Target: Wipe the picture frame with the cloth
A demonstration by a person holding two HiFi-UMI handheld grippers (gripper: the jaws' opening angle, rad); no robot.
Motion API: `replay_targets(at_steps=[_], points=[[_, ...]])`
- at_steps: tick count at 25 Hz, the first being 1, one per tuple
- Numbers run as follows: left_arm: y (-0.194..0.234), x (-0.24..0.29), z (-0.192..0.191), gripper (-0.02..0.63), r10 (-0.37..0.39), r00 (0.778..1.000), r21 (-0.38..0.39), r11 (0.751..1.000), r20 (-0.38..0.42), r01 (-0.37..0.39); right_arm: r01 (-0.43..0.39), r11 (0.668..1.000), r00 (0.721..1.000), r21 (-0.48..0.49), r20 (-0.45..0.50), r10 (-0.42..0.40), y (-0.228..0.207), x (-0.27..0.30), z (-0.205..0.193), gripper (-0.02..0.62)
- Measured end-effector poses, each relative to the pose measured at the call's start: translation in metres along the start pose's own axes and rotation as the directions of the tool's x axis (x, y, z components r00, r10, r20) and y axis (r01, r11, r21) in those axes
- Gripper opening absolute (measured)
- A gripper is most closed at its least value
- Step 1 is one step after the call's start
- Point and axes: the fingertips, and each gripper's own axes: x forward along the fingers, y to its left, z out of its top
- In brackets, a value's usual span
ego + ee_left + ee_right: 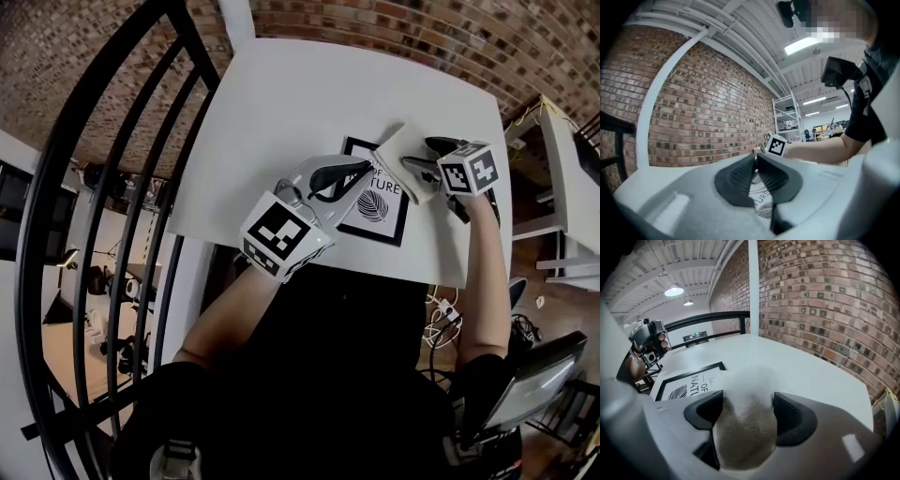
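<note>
Jaws wide on right gripper (747, 398), cloth (745, 432) between; left gripper (756, 161) closed.

Black picture frame (371, 233) flat on table (281, 112); pale cloth (405, 159) bunched on its corner.

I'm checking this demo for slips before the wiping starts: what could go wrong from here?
The cloth sits between the right gripper's open jaws, unclamped; a wipe might leave it behind. The frame lies close to the table's near edge, so a push toward the person could slide it off.
</note>
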Motion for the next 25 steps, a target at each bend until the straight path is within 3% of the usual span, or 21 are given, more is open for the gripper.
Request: replay_targets(at_steps=[7, 9, 13, 20, 25], points=[[0.004, -0.003, -0.005, 0.014, 0.004, 1.000, -0.014, 1.000, -0.001, -0.004, -0.043, 0.998, 0.999, 0.043, 0.008, 0.043, 0.004, 0.004, 0.004, 0.296], [0.006, -0.005, -0.007, 0.014, 0.012, 1.000, -0.015, 1.000, -0.003, -0.012, -0.034, 0.999, 0.999, 0.031, 0.024, 0.034, 0.006, 0.001, 0.011, 0.196], [0.005, -0.010, -0.008, 0.014, 0.020, 1.000, -0.017, 1.000, -0.004, -0.020, -0.022, 1.000, 0.999, 0.015, 0.036, 0.022, 0.003, -0.004, 0.010, 0.117], [0.009, -0.016, -0.005, 0.014, 0.037, 0.999, -0.009, 0.999, -0.001, -0.037, -0.026, 1.000, 0.989, -0.018, 0.144, 0.028, 0.010, -0.034, 0.036, 0.092], [0.011, -0.021, -0.003, 0.012, 0.051, 0.999, -0.003, 0.999, -0.005, -0.051, 0.021, 0.986, 0.977, -0.167, 0.213, 0.015, 0.024, -0.047, 0.073, 0.091]])
